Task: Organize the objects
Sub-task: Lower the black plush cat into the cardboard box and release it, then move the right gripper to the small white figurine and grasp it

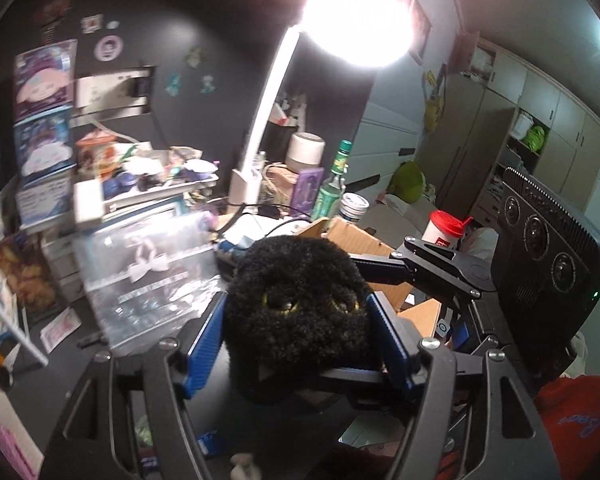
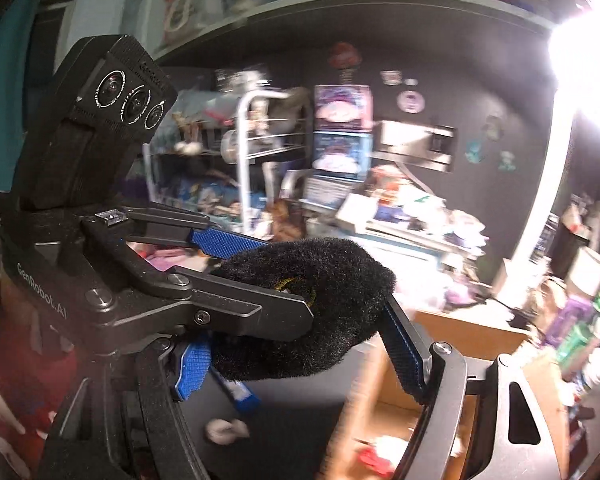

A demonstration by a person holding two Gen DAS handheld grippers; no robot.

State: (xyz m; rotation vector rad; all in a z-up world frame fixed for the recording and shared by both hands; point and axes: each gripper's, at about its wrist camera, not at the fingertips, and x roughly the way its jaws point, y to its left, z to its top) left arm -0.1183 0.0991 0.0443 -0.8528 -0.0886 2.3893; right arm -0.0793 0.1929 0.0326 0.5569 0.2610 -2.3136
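Looking along the left gripper (image 1: pixel 298 344), the left wrist view shows a black fluffy toy (image 1: pixel 296 312) with yellow eyes, squeezed between the two blue fingers (image 1: pixel 204 344). The toy is up in the air, above the dark desk (image 1: pixel 236 384). Only this view shows the clear plastic box (image 1: pixel 148 272) on the left, the green bottle (image 1: pixel 334 184), the cup with a red lid (image 1: pixel 446 230) and the open cardboard box (image 1: pixel 360 248) just behind the toy. The right gripper (image 1: pixel 384 268) reaches in from the right and touches the toy near its top.

From the right wrist view, the same black fluffy toy (image 2: pixel 304 308) sits between the right gripper's (image 2: pixel 300 344) blue fingers (image 2: pixel 404 356), which are spread wide around it. I cannot tell if they press it. The left gripper (image 2: pixel 260 280) comes in from the left and pinches the toy. Only this view shows the white wire rack (image 2: pixel 252 140) and the shelf (image 2: pixel 340 0) high up. The cardboard box (image 2: pixel 452 328) lies below on the right, with small things blurred inside.
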